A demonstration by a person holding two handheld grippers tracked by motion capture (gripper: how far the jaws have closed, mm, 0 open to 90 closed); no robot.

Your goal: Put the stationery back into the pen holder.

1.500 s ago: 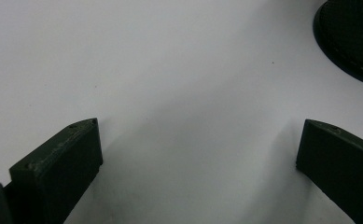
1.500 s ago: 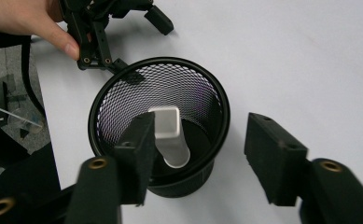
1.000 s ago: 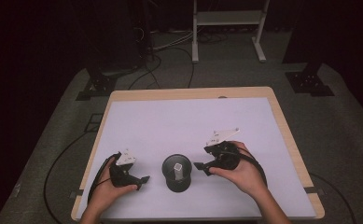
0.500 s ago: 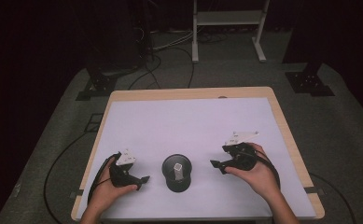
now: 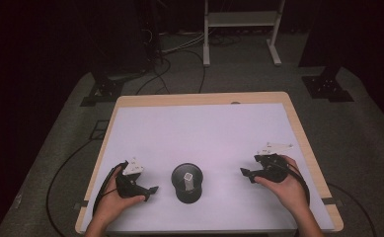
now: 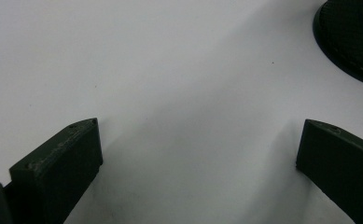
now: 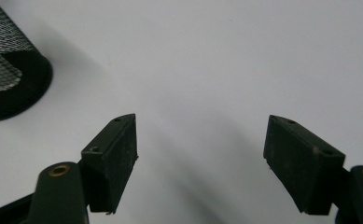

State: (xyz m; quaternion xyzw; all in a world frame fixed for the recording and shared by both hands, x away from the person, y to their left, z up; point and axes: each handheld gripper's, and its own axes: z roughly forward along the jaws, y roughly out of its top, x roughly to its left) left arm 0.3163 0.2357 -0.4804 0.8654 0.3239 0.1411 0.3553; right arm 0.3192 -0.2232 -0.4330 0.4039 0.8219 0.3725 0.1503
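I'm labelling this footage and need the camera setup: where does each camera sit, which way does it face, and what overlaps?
High view: above the person's side, facing forward and down on the table; both hands, left gripper, right gripper.
Left gripper view: rides that gripper, looking along its open jaws at the tabletop.
Right gripper view: rides that gripper, jaws open, facing the tabletop.
Shared: all three show the black mesh cup.
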